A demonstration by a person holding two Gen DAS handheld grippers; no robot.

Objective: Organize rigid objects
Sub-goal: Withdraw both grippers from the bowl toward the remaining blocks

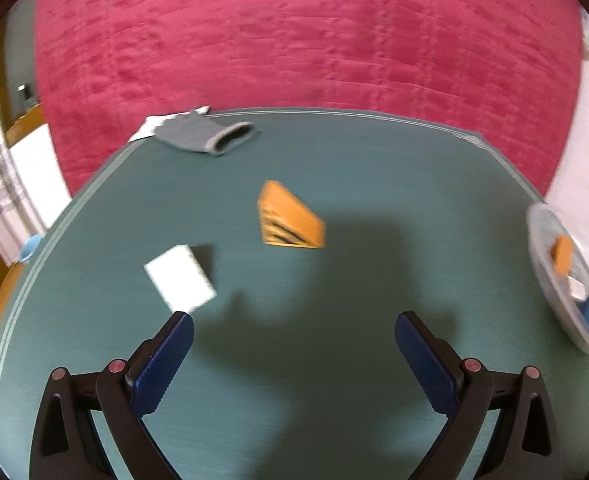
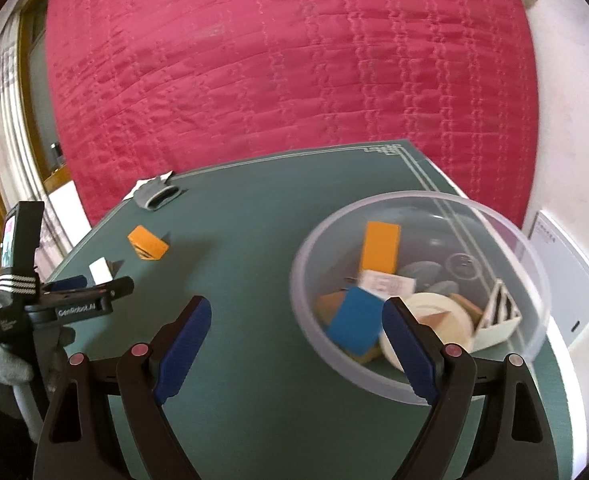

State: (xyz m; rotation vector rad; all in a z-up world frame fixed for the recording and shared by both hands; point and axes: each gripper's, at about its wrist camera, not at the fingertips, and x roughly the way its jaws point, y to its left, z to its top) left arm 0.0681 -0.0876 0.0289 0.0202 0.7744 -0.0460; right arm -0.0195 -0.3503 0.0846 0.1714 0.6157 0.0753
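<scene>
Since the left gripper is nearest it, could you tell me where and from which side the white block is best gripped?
Grip the white block across its two long sides, coming down from above. It lies flat on the green table, apart from the orange wedge, so its narrower width probably fits between the open jaws of the left gripper once the wrist turns to match its diagonal.

Green table (image 2: 254, 360) with white border lines carries an orange wedge (image 1: 290, 216) and a white block (image 1: 180, 278) near each other, mid-left. Grey glove (image 1: 206, 136) on a white sheet (image 1: 150, 126) at far edge. Clear plastic bowl (image 2: 318, 344) of mixed blocks sits at right.
</scene>
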